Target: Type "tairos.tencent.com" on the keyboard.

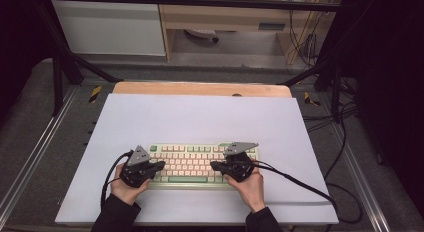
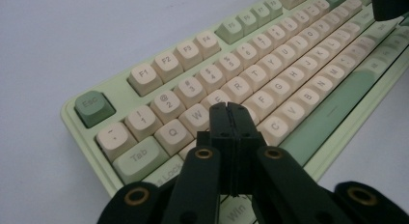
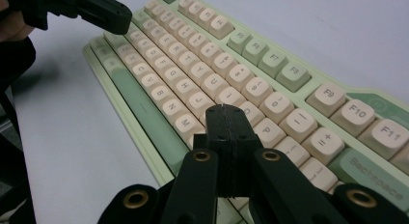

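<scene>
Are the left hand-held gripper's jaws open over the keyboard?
No, the left hand-held gripper has its jaws pressed together above the keyboard.

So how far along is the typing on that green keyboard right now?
Done: both grippers are shut and poised over the keyboard. In hand: the left gripper tip sits above the keys near E and D, the right gripper near K and L; whether either is pressing a key is unclear. Left: nothing visible shows which keys are already typed.

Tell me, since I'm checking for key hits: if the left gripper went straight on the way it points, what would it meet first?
Probably the keyboard: the left gripper, jaws shut, points down at the letter keys near E and D, though depth is unclear.
</scene>
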{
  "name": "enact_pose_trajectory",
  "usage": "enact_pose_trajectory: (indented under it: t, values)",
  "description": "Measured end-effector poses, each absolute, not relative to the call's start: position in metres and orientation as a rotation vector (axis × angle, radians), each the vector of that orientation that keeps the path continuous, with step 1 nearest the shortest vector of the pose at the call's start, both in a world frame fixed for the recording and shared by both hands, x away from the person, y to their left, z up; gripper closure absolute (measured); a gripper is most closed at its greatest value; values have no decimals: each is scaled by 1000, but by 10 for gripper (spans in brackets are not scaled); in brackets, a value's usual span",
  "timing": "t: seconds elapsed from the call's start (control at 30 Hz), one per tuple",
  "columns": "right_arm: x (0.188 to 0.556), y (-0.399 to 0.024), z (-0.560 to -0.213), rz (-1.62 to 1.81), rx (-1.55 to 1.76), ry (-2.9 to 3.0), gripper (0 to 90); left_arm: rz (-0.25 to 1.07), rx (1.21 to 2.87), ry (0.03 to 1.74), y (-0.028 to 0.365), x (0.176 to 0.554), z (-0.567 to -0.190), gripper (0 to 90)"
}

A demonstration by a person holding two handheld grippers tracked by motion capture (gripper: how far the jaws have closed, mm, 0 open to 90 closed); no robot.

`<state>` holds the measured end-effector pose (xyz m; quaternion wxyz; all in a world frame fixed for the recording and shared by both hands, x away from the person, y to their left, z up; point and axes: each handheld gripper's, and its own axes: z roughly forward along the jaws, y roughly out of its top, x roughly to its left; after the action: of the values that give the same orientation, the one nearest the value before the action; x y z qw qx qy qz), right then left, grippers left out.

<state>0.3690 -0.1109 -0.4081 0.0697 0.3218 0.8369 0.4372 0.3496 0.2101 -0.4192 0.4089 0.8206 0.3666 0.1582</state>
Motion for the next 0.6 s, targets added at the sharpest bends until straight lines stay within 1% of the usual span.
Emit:
enact_pose_trajectory:
  t: [0.37, 0.6]
  values:
    - [381, -91, -408, 1297, 973, 2509, 900, 395, 2058, 941, 219, 349, -421, 900]
    - [390, -84, -416, 1273, 1002, 2503, 900, 390, 2056, 936, 219, 349, -421, 900]
